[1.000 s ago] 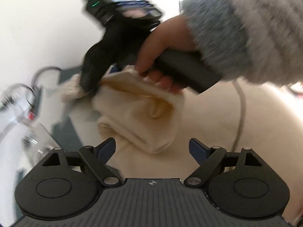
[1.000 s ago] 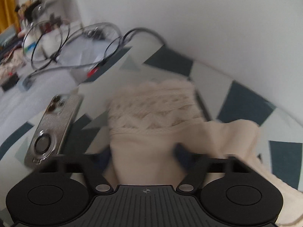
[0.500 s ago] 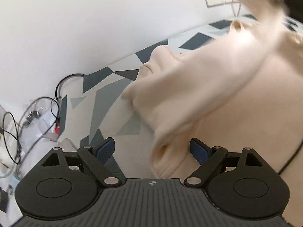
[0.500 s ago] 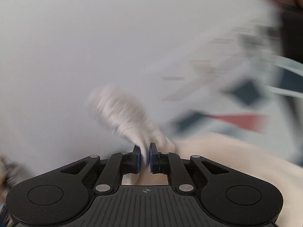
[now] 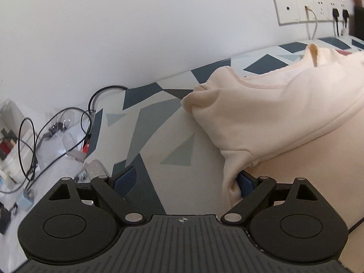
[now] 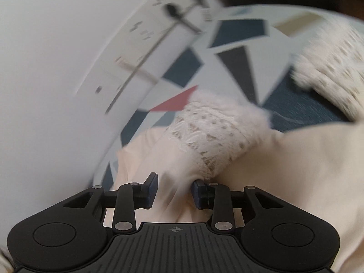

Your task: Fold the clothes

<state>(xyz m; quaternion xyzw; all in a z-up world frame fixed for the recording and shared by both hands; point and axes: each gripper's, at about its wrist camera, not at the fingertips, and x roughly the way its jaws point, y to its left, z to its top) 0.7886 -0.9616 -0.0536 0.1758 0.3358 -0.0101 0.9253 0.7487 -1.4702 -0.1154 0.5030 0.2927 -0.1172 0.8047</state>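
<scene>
At the far left of the left wrist view, a tangle of black cables and small clutter lies beside the white wall. Next comes the sheet with its grey and dark blue triangles. The left claw is spread wide over it, the left pad above bare sheet, the right pad touching the edge of the cream sweatshirt, which lies bunched across the right half of the sheet. Beyond it, a white socket strip sits on the wall.

The right wrist view is blurred. The right claw is partly spread, with the cream sweatshirt between its pads; whether they grip it cannot be told. A knitted lace cuff lies just ahead, and another lies at the far right.
</scene>
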